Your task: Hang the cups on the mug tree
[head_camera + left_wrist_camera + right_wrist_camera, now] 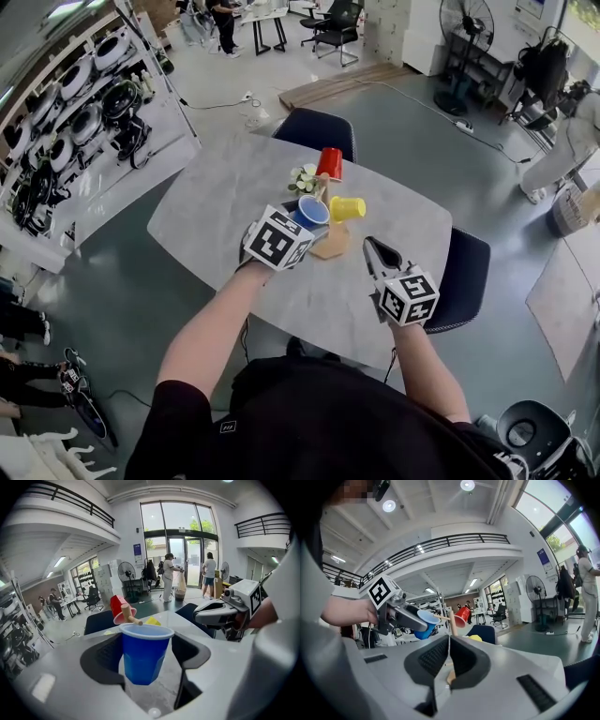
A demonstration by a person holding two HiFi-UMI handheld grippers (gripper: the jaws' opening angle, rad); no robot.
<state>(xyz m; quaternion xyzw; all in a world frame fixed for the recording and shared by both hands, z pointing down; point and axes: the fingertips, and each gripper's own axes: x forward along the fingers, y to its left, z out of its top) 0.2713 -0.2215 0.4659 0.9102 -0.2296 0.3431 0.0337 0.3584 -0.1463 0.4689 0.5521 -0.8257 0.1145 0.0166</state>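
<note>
A wooden mug tree [330, 244] stands mid-table. A red cup [329, 162] hangs on a far peg and a yellow cup [347, 208] on a right-hand peg. My left gripper [302, 218] is shut on a blue cup [310, 212], held upright just left of the tree's post. In the left gripper view the blue cup [143, 653] sits between the jaws, with a wooden peg [131, 617] and the red cup [119, 607] right behind its rim. My right gripper [372, 247] is shut and empty, off the tree's near right. Its own view shows the post [452, 624] straight ahead.
The grey marble table [225, 202] has dark blue chairs at its far side [317, 130] and right side [465, 274]. A small white flower ornament [303, 178] sits beside the tree. Wheel racks [84, 103] stand to the left, and people stand by the far glass doors [187, 573].
</note>
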